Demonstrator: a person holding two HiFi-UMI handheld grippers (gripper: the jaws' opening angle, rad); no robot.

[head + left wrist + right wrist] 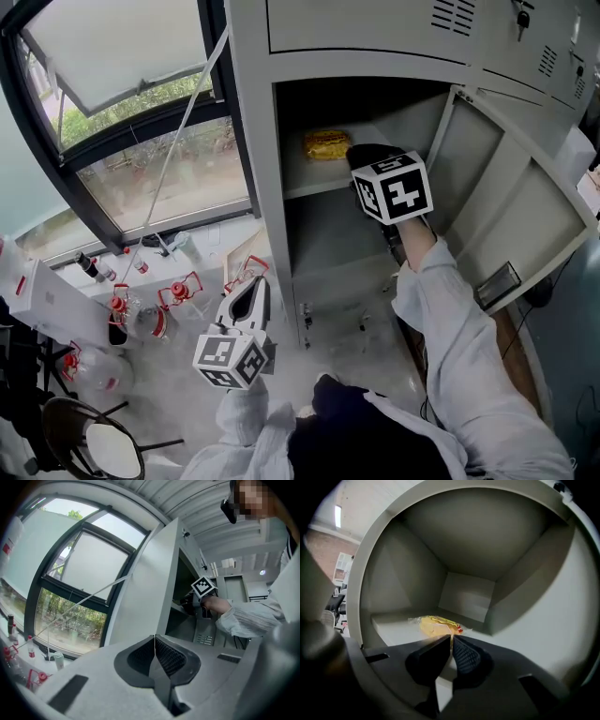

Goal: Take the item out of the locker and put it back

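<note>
A yellow packet lies on the upper shelf of the open grey locker. My right gripper reaches into that compartment just right of the packet. In the right gripper view its jaws stand almost together, and their tips pinch the near edge of the packet. My left gripper hangs low, left of the locker, outside it. In its own view it is shut with nothing between the pads, pointing at the locker's side wall.
The locker door stands swung open to the right. A lower compartment sits under the shelf. Left of the locker are a large window, several red-capped bottles and a round stool.
</note>
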